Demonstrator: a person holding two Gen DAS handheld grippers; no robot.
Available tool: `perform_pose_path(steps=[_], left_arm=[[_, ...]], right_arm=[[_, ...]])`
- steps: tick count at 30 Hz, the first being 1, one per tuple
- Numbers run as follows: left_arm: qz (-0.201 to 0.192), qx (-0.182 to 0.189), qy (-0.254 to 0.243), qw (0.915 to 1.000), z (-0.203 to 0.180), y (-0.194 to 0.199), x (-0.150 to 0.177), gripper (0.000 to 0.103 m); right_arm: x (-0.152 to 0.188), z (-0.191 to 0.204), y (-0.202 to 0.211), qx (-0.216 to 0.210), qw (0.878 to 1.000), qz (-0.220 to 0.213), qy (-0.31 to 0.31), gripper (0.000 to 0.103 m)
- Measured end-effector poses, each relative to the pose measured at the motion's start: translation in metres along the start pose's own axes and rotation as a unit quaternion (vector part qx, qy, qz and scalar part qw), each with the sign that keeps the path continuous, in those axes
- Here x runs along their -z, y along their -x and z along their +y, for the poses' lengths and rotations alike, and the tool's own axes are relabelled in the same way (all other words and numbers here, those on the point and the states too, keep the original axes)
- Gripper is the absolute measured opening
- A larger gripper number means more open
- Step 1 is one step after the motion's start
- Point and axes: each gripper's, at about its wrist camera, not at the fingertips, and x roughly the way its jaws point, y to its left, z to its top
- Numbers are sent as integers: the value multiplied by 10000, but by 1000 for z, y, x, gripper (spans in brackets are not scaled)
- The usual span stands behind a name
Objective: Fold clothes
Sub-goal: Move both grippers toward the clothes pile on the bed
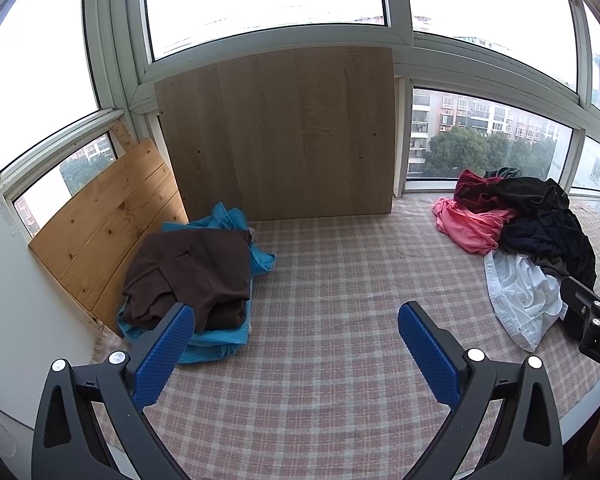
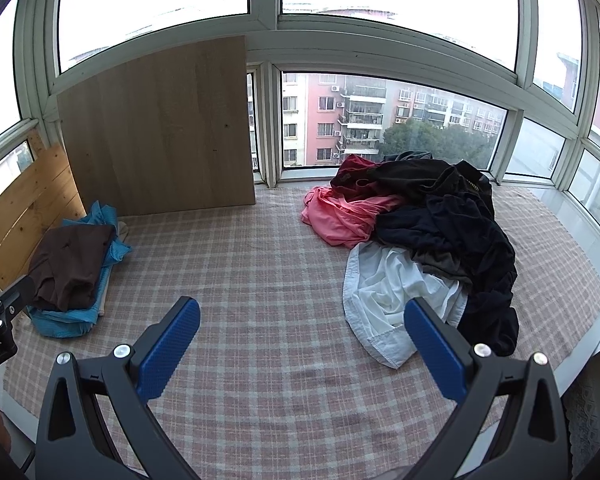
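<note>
A folded brown garment lies on a folded blue one at the left, by the wooden boards; the same stack shows in the right wrist view. An unfolded heap sits at the right: a white shirt in front, black clothes, a pink garment and a dark red one behind. My left gripper hangs open over the checked cloth, its left pad near the folded stack. My right gripper is open too, its right pad over the white shirt's edge. Neither holds anything.
A tall pale wooden board leans on the window at the back, a slatted pine panel at the left. Windows ring the ledge on three sides. The checked cloth lies bare between the two clothes piles.
</note>
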Motion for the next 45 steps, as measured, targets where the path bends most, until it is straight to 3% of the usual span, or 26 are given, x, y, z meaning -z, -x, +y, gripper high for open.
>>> perform_pose_path(steps=[15,26,38,45], left_arm=[[-48,111,-160,9998,-5,-1,-1,102],[-64,409,-458,9981,-21,-8,-5,102],[-80,939,-931,9912,-64,-12,-11,102],[-142,1085,-1138,9875,-100,-3,-11,103]], right_arm=[[2,-2,4,182,9998,-1,-94,103],[6,-15,7,489,9984,59,-295,103],[16,-44,18,1017,9930,125,-592,103],[17,-75,22,1100,9911,83,-746,103]])
